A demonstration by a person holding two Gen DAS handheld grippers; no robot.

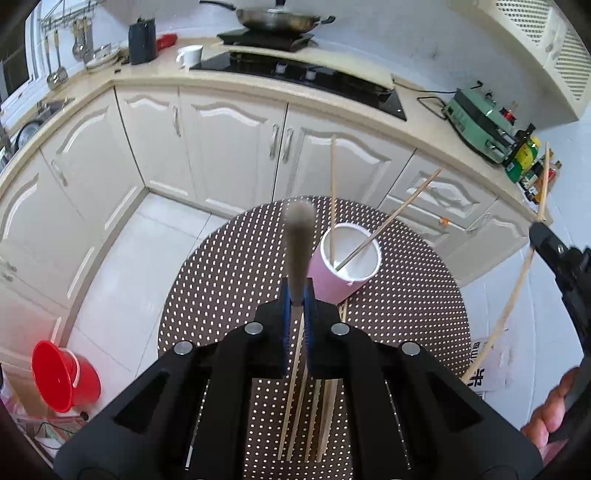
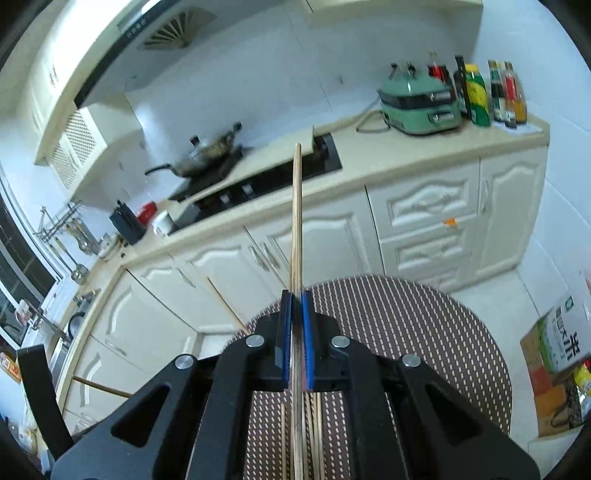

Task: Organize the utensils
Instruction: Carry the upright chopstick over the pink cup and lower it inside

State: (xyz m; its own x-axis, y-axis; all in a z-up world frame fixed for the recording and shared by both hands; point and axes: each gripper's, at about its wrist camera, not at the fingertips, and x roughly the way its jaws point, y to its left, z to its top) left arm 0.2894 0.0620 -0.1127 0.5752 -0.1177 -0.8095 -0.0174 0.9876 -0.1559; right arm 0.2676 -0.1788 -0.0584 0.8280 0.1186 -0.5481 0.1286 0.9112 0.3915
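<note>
A pink cup with a white inside stands on the round dotted table and holds two wooden chopsticks. My left gripper is shut on a chopstick that points at the camera, blurred, just left of the cup. Several loose chopsticks lie on the table under it. My right gripper is shut on a wooden chopstick, held upright above the table. It also shows at the right edge of the left wrist view with its chopstick.
Cream kitchen cabinets and a counter with a black hob, a wok, a white mug and a green appliance stand behind the table. A red bucket is on the floor at left. A cardboard box is at right.
</note>
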